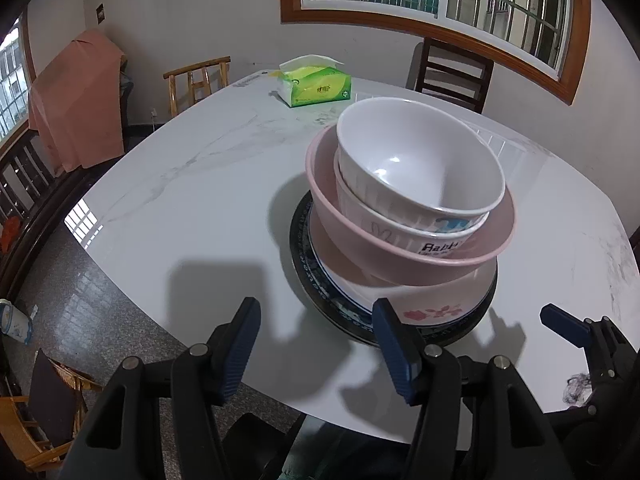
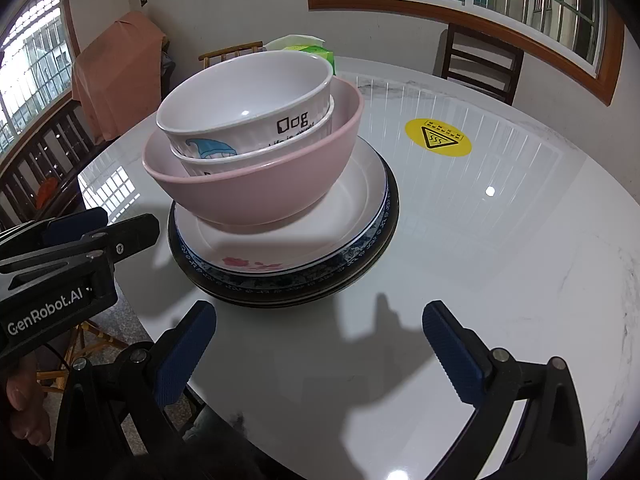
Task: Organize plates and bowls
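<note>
One stack stands on the white marble table [image 1: 192, 200]. At its base lie three plates: a dark-rimmed one, a blue-patterned one and a white plate with a pink flower [image 1: 436, 312] [image 2: 280, 256]. On them rests a pink bowl [image 1: 400, 268] [image 2: 260, 188], which holds two nested white bowls [image 1: 420, 160] [image 2: 248, 96]. My left gripper [image 1: 316, 312] hovers open in front of the stack's near-left edge, with nothing between its fingers. My right gripper [image 2: 320, 314] is open too, over bare table just in front of the plates and touching nothing.
A green tissue box [image 1: 316, 84] lies at the table's far side. A yellow warning sticker [image 2: 438, 137] marks the tabletop right of the stack. Chairs [image 1: 452, 72] ring the table, and a cloth-draped object [image 1: 76, 108] stands at the left wall. A hand [image 2: 24, 412] shows at lower left.
</note>
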Demonstrator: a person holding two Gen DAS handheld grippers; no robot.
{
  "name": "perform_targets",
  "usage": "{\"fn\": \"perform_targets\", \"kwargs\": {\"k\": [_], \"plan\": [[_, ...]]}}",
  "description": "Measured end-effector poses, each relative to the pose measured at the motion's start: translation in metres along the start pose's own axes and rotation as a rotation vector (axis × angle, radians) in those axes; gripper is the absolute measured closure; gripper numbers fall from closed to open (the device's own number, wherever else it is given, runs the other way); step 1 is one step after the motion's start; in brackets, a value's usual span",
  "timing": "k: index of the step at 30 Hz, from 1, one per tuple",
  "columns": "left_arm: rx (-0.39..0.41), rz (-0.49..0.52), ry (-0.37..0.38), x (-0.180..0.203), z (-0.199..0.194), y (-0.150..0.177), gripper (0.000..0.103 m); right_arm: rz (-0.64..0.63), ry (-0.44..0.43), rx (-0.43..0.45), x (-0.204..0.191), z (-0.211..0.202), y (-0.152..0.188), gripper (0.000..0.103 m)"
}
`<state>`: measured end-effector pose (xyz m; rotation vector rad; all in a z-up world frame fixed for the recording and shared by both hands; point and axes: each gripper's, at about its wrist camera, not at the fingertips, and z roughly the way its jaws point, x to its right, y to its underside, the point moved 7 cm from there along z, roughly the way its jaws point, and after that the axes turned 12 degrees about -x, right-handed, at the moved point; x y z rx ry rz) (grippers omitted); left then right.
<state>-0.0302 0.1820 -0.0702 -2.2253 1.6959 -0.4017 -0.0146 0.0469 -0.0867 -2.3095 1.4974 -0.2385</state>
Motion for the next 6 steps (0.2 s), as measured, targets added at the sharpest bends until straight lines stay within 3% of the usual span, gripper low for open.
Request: {"fn": "perform_targets", "kwargs": {"k": [6], "plan": [[0.002,0.005,0.004,0.0008,-0.0010,0.0003,0.044,-0.001,0.003,0.002,-0.0002,-0.0002,-0.0004,0.000]]}}
